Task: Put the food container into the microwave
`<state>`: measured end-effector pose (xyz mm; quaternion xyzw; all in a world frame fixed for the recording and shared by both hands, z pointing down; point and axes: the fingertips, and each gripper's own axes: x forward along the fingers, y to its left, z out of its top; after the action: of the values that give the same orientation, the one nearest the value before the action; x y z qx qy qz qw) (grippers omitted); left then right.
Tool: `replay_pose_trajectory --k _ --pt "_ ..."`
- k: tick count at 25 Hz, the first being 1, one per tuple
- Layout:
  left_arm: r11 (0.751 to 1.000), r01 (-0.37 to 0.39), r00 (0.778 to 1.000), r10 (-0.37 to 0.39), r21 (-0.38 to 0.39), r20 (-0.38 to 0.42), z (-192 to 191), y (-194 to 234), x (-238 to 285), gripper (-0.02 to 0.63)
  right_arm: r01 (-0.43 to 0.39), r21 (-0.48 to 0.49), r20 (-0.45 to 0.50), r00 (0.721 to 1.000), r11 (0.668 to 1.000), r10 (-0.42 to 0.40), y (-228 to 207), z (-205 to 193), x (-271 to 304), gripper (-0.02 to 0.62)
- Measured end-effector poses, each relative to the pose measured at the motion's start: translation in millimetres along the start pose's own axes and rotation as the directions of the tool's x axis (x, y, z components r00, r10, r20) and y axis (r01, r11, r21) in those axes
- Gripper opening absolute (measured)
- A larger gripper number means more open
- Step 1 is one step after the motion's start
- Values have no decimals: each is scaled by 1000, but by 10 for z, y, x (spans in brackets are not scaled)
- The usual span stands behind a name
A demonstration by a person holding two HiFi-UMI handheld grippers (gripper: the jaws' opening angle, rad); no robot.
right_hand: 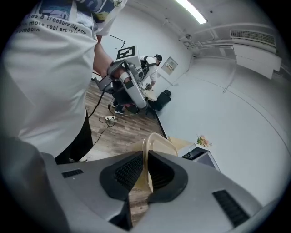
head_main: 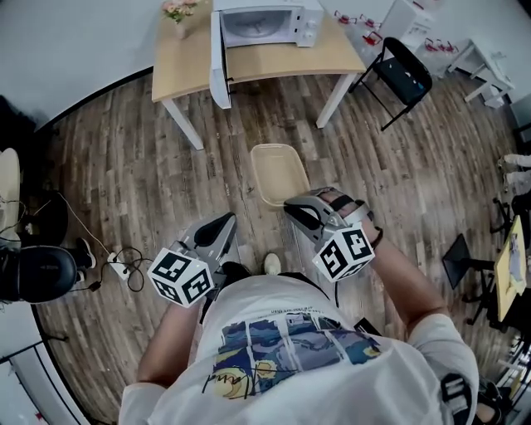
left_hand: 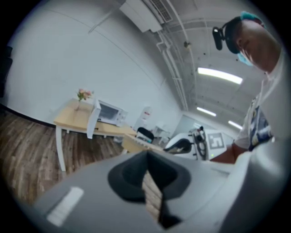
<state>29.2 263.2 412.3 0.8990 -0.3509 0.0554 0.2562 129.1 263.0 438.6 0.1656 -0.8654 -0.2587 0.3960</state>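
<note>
Claw on the right [right_hand: 145, 175] pinches the rim of the beige plastic food container [head_main: 278, 170]; the left claw [left_hand: 148, 182] is fully closed on nothing.

Light wooden table [head_main: 274, 60]: flowers [head_main: 179, 12] at the worktop's back left corner. Black folding chair [head_main: 404, 70]: off the right edge. Plank floor [head_main: 124, 183]: white power strip [head_main: 119, 267]; dark round item [head_main: 37, 274], possibly a stool.

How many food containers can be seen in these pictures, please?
1. The beige food container is held by its rim in the right gripper's fingers, above the floor before the table. Others may be hidden inside the microwave.
</note>
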Motion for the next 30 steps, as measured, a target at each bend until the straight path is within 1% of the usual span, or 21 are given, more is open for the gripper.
replay_pose_trajectory --k 4,7,8,11,12,17,20,23,26,30 --pt "1000 -8 1000 9 -15 24 119 110 160 8 8 -13 1 1000 1000 -8 -186 -206 119 34" --pt "1000 3 1000 -2 -27 25 219 261 256 8 5 9 -12 1000 1000 -5 -358 -284 239 34" --pt "999 12 999 -11 -39 30 273 339 285 8 7 9 -16 1000 1000 -7 -432 -307 306 34" --pt "992 65 996 -57 -110 68 528 614 409 8 27 -10 -28 999 1000 -27 -710 -387 556 34" --pt "990 85 994 -76 -113 76 626 697 471 8 32 -7 -37 999 999 -32 -808 -414 628 34" --pt "985 168 984 -165 -38 69 1190 1137 707 8 71 26 -113 991 997 -68 -1356 -491 946 34" --pt "980 198 978 -199 12 64 1505 1459 767 8 112 16 -149 983 994 -108 -1727 -574 1177 34" --pt "975 214 975 -217 57 54 1767 1759 818 8 146 12 -177 974 989 -142 -2036 -644 1402 34" --pt "974 219 973 -223 65 58 1940 2013 895 8 169 12 -194 967 986 -163 -2310 -735 1627 34" --pt "972 225 971 -229 69 61 2101 2202 1030 8 167 9 -212 964 986 -161 -2633 -931 1862 34"
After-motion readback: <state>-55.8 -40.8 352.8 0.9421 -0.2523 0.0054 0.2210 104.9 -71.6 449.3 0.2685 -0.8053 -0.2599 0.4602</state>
